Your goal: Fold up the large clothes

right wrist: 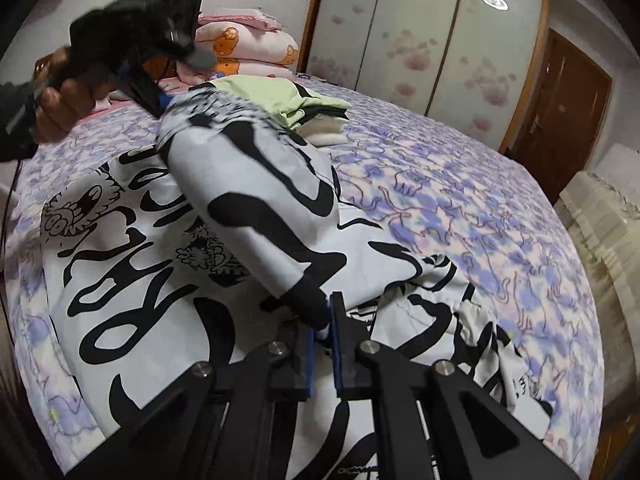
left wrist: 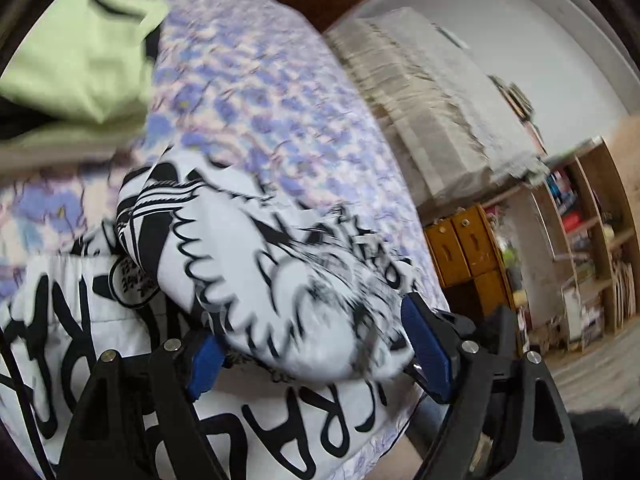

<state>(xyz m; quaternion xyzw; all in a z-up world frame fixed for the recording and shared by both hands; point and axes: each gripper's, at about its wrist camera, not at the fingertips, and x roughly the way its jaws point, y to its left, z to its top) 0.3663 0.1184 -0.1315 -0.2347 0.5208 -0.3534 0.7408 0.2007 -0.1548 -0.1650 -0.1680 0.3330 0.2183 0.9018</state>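
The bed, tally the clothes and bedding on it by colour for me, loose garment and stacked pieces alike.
Black-and-white printed garment, spread out, sleeve lifted by both grippers: 1
Light green folded piece, top of stack: 1
Black folded piece, under it: 1
Cream folded piece, bottom of stack: 1
Pink bear-print quilt, folded at the far end: 1
Total: 5

Pink bedding (right wrist: 256, 46) near sliding wardrobe doors (right wrist: 420, 40), brown door (right wrist: 560, 120), cluttered wooden shelves (left wrist: 592, 216)
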